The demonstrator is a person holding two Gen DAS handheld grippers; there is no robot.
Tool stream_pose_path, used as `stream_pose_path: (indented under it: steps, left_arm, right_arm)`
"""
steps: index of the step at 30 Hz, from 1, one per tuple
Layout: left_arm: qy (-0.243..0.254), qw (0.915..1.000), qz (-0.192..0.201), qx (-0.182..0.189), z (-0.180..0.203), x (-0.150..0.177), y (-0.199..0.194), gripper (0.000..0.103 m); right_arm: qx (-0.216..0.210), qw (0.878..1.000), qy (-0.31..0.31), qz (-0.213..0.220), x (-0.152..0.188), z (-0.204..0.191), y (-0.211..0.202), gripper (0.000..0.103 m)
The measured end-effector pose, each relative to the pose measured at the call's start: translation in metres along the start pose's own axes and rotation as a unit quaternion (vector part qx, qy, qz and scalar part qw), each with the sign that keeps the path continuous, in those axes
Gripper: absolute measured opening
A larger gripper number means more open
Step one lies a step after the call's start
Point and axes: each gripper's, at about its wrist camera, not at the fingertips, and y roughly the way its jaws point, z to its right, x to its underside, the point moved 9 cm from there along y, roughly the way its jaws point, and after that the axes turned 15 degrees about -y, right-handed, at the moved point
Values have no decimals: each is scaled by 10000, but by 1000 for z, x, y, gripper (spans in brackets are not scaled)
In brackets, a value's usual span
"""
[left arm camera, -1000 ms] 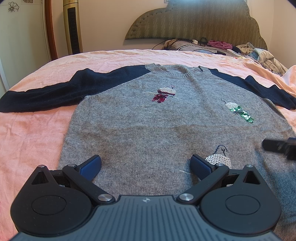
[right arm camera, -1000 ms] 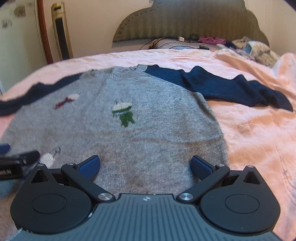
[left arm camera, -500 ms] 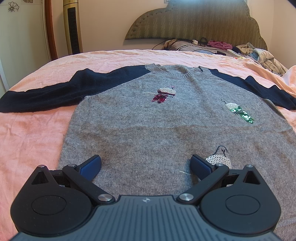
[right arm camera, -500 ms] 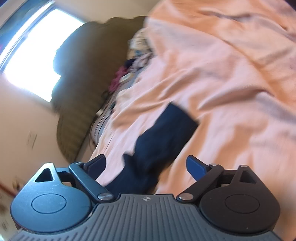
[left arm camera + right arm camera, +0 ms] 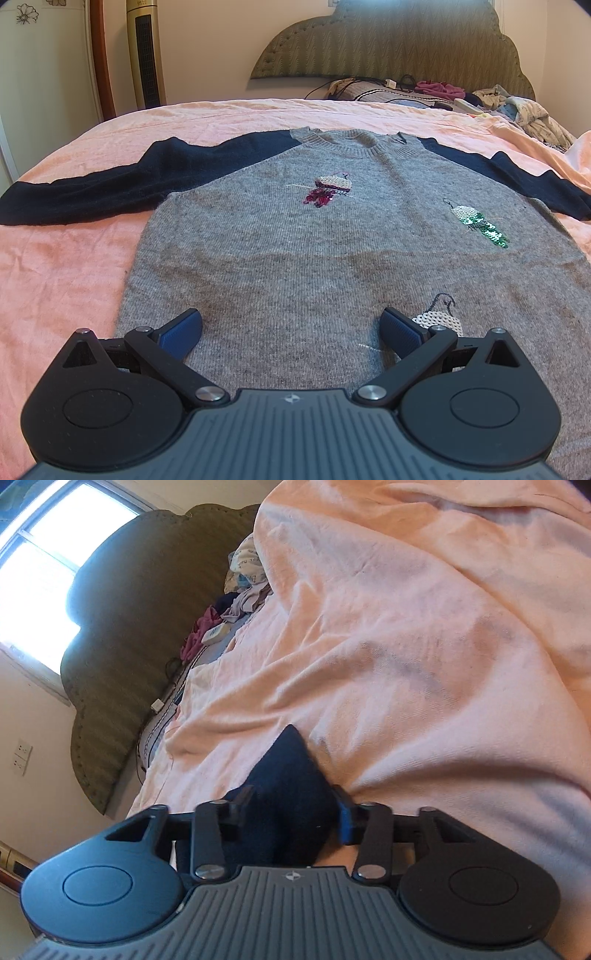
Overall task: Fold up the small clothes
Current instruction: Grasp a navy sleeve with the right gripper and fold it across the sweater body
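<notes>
One grey sweater with two dark blue sleeves and three sequin patches lies on one pink bed, with two grippers, the left and the right, one headboard, one tower fan, one window and one heap of clothes

No words, brand names or numbers can be read in either view; the only mark is a small four-pointed star emblem, at six o'clock on the ribbed grey body of each handheld device, the same in both views.
</notes>
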Motion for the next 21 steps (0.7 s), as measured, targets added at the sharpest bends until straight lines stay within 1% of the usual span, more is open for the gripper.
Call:
stream_pose_path:
  steps: [1,3,6,8,10,12,13,16,17,19,21]
  left_arm:
    - [0,10000,0,0,0,0,0,103]
    - [1,10000,0,-1,0,0,0,103]
    - [-6,10000,0,5,0,0,0,103]
    - [-16,10000,0,12,0,-1,0,103]
    - [-19,10000,1,14,0,-1,0,103]
    - [-19,10000,1,15,1,-1,0,103]
    - [-18,10000,1,15,1,-1,0,103]
    - [-18,10000,0,16,1,-1,0,103]
    - [-19,10000,0,15,0,-1,0,103]
    - [-26,10000,1,22,0,-2,0,103]
    - [-31,10000,2,31,1,-2,0,103]
  right_arm:
    - [-18,10000,51,27,1,2,-2,14]
    - [38,9998,-53,194,-1,-3,-10,14]
    - [-204,9985,-336,376,-2,-34,-26,14]
    - [-573,9946,-721,472,1,-77,-39,14]
    - [-1165,9862,-1102,406,17,-131,-51,14]
    - [-1718,9746,-1426,153,46,-182,-55,14]
    - [-2046,9659,-1586,-12,66,-212,-56,14]
    - [-2682,9426,-1917,-529,125,-276,-50,14]
    - [-2774,9362,-2052,-672,146,-291,-44,14]
    - [-2770,9284,-2261,-1007,190,-315,-31,15]
    - [-2662,9252,-2329,-1375,220,-319,-16,20]
